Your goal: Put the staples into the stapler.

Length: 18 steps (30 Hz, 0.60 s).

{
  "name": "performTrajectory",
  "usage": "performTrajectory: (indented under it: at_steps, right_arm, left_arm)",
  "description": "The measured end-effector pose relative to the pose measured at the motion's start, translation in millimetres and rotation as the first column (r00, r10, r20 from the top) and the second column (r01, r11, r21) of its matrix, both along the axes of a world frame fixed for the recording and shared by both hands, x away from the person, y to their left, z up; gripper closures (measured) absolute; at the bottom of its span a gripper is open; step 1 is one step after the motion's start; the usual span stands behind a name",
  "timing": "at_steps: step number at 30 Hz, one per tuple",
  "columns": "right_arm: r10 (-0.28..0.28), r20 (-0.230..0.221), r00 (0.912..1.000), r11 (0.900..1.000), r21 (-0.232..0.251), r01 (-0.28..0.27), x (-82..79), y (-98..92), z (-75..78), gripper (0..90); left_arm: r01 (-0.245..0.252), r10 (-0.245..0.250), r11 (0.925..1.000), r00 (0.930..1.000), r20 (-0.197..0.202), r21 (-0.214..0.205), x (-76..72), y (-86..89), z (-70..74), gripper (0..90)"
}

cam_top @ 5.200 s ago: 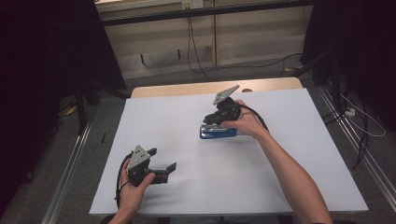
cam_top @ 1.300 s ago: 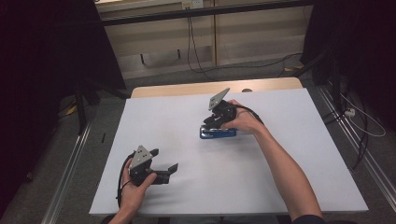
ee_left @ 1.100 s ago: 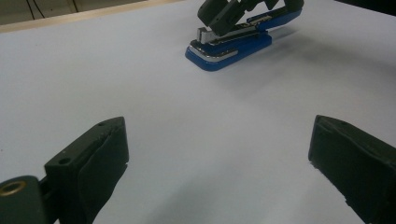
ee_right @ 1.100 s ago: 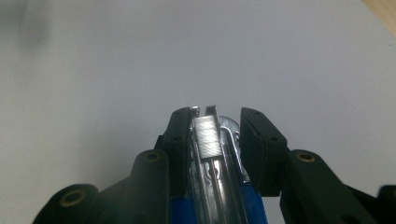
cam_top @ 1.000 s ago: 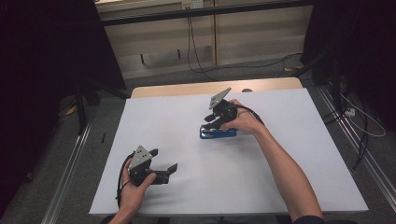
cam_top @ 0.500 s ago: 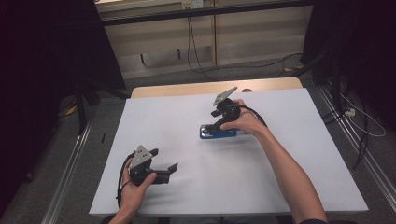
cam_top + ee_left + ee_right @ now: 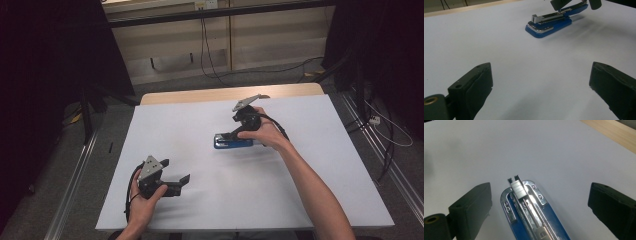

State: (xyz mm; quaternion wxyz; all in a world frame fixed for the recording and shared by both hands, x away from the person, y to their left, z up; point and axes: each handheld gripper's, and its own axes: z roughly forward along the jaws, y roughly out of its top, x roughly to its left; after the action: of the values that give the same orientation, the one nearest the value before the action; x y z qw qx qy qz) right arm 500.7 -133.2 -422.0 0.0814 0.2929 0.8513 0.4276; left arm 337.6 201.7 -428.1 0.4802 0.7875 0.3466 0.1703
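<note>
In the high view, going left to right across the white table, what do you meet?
Left hand-held gripper, open over bare table → blue stapler lying on the white table → the right hand that holds the right hand-held gripper, whose jaws have just been opening and now stand apart either side of the stapler.

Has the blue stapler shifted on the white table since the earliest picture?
No. In the high view the blue stapler lies at the same spot on the white table, short of the wooden far edge. The right gripper has just opened its fingers over it.
</note>
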Motion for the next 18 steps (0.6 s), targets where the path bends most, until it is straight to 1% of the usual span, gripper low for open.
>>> performTrajectory:
  at_steps: [4,7,11,12,15,18]
  right_arm:
    - [-0.047,0.007,0.9989,0.9989,-0.004,0.047,-4.3,-0.5,-0.9,5.9]
    - [-0.041,0.008,0.9991,0.9992,0.006,0.041,-9.7,-0.9,-0.6,6.5]
    - [-0.069,0.027,0.9973,0.9975,0.019,0.068,-15.6,-1.2,0.7,6.4]
    - [-0.073,0.026,0.997,0.9972,0.019,0.073,-17.1,-1.5,1.0,6.3]
    - [-0.103,0.04,0.9939,0.9946,0.014,0.102,-21.5,-3.5,1.6,5.8]
    - [-0.135,0.047,0.9898,0.9907,0.021,0.134,-24.7,-6.7,1.7,5.5]
  left_arm:
    - [0.001,-0.001,1.0,1.0,0.002,0.001,0.5,-0.2,-0.4,5.1]
    - [-0.001,0.001,1.0,1.0,0.002,0.001,0.6,-0.1,-0.4,5.1]
    - [-0.006,0.006,1.0,1.0,0.003,0.005,0.8,0.3,-0.3,5.1]
    - [-0.007,0.007,1.0,1.0,0.003,0.005,0.9,0.4,-0.4,5.1]
    - [-0.009,0.009,0.9999,1.0,0.002,0.005,1.0,0.6,-0.5,5.1]
    - [-0.011,0.011,0.9999,0.9999,0.003,0.005,1.1,0.7,-0.4,5.1]
